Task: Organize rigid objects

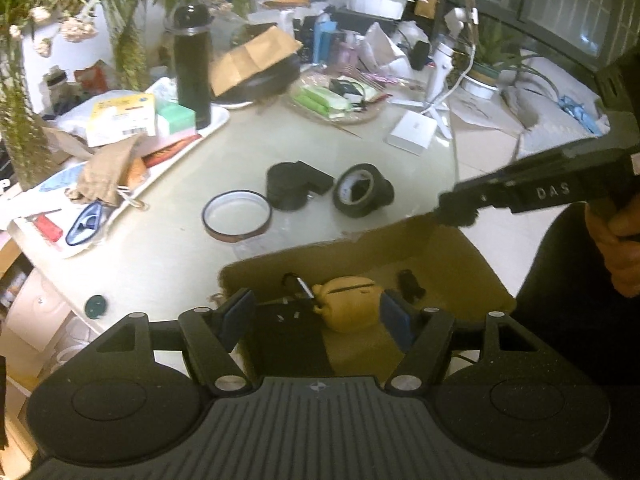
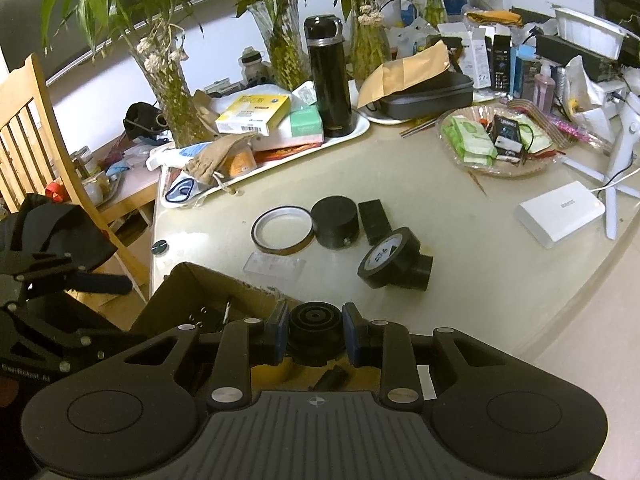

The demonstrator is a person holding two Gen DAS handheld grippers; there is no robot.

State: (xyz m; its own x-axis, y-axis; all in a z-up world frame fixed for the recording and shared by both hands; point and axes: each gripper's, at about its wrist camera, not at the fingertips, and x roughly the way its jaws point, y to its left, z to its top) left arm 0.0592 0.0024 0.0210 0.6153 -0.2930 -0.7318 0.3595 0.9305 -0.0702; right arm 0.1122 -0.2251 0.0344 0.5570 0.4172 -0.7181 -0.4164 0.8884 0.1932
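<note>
Above the cardboard box (image 2: pixel 192 292), right hand-held gripper (image 2: pixel 315 336) clenches a black round part (image 2: pixel 315 332); left hand-held gripper (image 1: pixel 316 316) hovers released over it

A pale round table (image 2: pixel 500 288) stands by a wooden chair (image 2: pixel 36 120) and white wall (image 2: pixel 224 52).

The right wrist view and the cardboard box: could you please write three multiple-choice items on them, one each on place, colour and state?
1. Where is the thin tape ring?
A. on the table
B. in the cardboard box
C. on the white tray

2. What colour is the flask?
A. white
B. black
C. yellow

3. What is the right gripper doing?
A. open and empty
B. shut on a round black part
C. shut on the flask

Answers: 1 A, it lies flat beside the black cylinder. 2 B, its body is black. 3 B, its pads clamp the round black part above the cardboard box.
</note>
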